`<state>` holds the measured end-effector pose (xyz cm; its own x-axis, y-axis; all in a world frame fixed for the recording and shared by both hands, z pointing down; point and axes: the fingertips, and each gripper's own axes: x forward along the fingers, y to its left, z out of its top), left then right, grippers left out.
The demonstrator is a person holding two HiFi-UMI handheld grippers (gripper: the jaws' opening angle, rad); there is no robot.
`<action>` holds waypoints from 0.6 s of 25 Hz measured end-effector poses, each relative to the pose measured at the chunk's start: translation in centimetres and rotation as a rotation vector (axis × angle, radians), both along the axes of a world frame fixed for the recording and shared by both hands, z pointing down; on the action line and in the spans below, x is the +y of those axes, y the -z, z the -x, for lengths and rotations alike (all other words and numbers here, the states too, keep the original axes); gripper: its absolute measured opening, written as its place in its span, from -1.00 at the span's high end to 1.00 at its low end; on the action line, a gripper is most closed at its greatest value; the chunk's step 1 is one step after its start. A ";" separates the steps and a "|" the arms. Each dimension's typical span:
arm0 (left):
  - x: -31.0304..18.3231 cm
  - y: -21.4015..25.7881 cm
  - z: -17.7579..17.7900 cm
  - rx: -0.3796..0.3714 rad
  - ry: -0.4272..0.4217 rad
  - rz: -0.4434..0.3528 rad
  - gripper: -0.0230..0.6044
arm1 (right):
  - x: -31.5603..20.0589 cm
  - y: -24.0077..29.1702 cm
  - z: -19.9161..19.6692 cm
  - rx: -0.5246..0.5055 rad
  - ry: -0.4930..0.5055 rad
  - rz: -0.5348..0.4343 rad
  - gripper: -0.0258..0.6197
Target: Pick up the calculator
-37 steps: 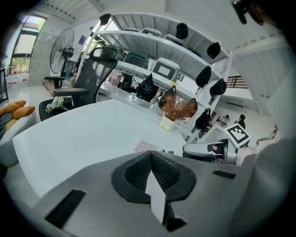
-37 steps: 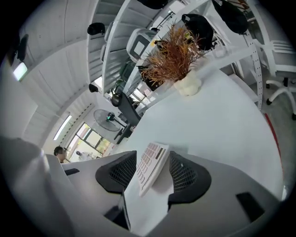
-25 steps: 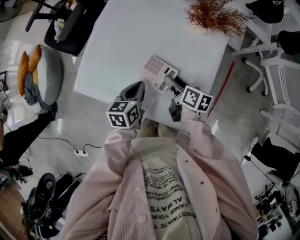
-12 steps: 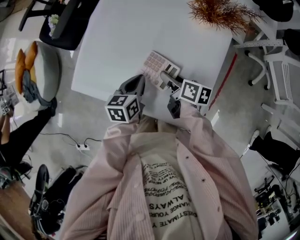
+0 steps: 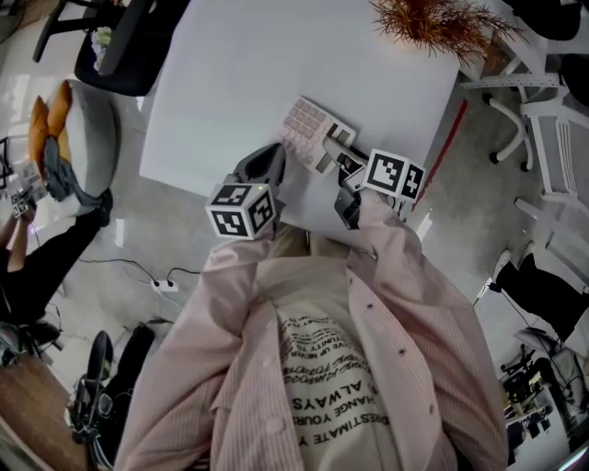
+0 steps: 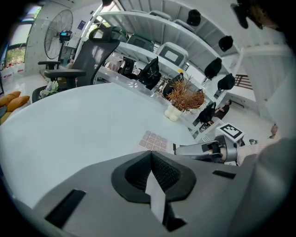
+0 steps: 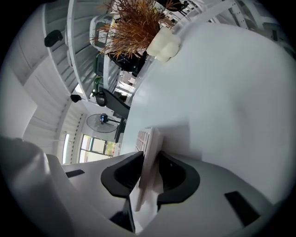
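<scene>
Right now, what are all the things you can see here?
table: 1, white, middle of the room
calculator: 1, pinkish-white, near edge of the table
dried plant: 1, orange-brown, far corner of the table
office chair: 1, black, past the table's left corner
second chair: 1, white, on the floor right of the table
power strip: 1, white, on the floor at left
shirt: 1, pale pink, on the person
left hand-held gripper: 1, grey, jaws together, empty
right hand-held gripper: 1, grey, jaws closing on the calculator
</scene>
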<state>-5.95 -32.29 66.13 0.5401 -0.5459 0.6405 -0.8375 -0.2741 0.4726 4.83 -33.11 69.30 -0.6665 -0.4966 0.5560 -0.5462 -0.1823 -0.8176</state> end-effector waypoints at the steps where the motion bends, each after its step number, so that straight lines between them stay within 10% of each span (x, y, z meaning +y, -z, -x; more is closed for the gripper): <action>1: 0.1 0.0 0.0 0.000 -0.001 0.000 0.92 | 0.0 0.0 0.0 -0.005 -0.010 0.000 0.61; 15: 0.8 1.0 1.3 -0.009 0.008 -0.027 0.92 | -0.2 0.8 0.1 -0.074 -0.085 -0.013 0.65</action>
